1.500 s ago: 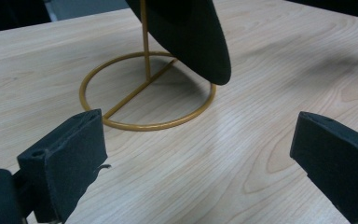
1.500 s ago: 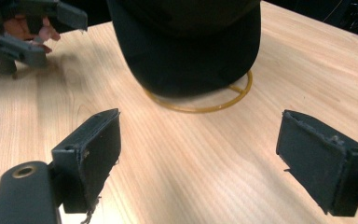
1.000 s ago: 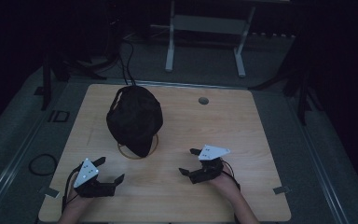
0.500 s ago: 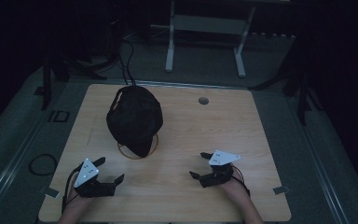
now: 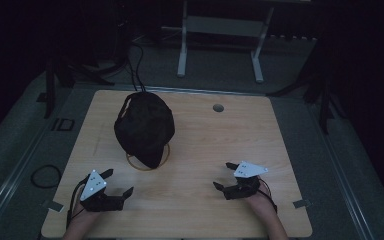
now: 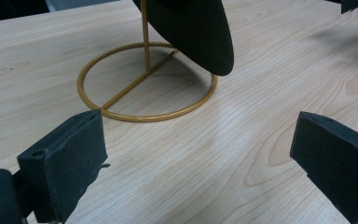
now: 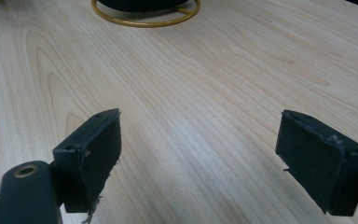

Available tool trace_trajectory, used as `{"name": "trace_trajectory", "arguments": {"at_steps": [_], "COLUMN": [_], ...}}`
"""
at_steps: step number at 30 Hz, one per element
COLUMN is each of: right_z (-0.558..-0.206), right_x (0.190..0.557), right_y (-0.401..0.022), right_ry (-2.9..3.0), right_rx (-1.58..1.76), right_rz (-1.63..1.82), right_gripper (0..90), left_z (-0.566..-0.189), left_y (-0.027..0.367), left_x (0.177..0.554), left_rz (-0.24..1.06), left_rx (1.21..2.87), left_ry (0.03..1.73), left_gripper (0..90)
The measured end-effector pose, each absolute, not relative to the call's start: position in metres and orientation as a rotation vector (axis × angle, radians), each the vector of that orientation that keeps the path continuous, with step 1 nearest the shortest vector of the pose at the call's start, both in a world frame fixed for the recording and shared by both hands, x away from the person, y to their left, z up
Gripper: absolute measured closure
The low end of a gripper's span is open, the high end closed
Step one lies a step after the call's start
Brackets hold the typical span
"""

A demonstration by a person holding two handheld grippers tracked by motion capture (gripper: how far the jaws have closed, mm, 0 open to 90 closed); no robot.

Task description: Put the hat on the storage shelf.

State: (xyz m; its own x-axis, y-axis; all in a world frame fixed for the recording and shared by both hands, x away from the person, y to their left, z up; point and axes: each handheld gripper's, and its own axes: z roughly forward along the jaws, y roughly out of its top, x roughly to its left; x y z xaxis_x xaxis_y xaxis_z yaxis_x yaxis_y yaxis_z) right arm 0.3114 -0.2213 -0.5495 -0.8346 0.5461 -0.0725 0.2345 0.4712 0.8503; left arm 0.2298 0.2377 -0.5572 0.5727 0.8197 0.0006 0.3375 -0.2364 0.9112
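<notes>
A black cap (image 5: 144, 127) hangs on a gold wire stand (image 5: 148, 159) left of the middle of the wooden table (image 5: 260, 135). My left gripper (image 5: 118, 181) rests near the front left, open and empty, a short way in front of the stand. In the left gripper view the stand's ring (image 6: 144, 84) and the cap's brim (image 6: 191, 28) lie just beyond the left gripper (image 6: 198, 154). My right gripper (image 5: 222, 175) sits at the front right, open and empty, over bare wood. In the right gripper view the right gripper (image 7: 200, 154) faces the ring (image 7: 144, 18) from farther off.
A round cable hole (image 5: 218, 107) is set in the table near its far edge. A coiled cable (image 5: 45, 176) lies on the floor to the left. A metal frame (image 5: 220, 30) stands beyond the table.
My right gripper has slid a little to the right and nearer the front edge, still open. The left gripper and the cap have not moved.
</notes>
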Motion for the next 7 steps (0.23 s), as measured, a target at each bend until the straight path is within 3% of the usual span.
{"name": "trace_trajectory", "arguments": {"at_steps": [7], "right_z": [-0.5502], "right_x": [0.3113], "right_y": [-0.2203], "right_ry": [2.387], "right_rx": [0.651], "right_rz": [1.295], "right_gripper": [14.1], "left_z": [-0.5576], "left_y": [0.2379], "left_x": [0.2301], "left_rz": [0.609], "left_rx": [1.813], "left_ry": [0.950], "left_gripper": [3.8]}}
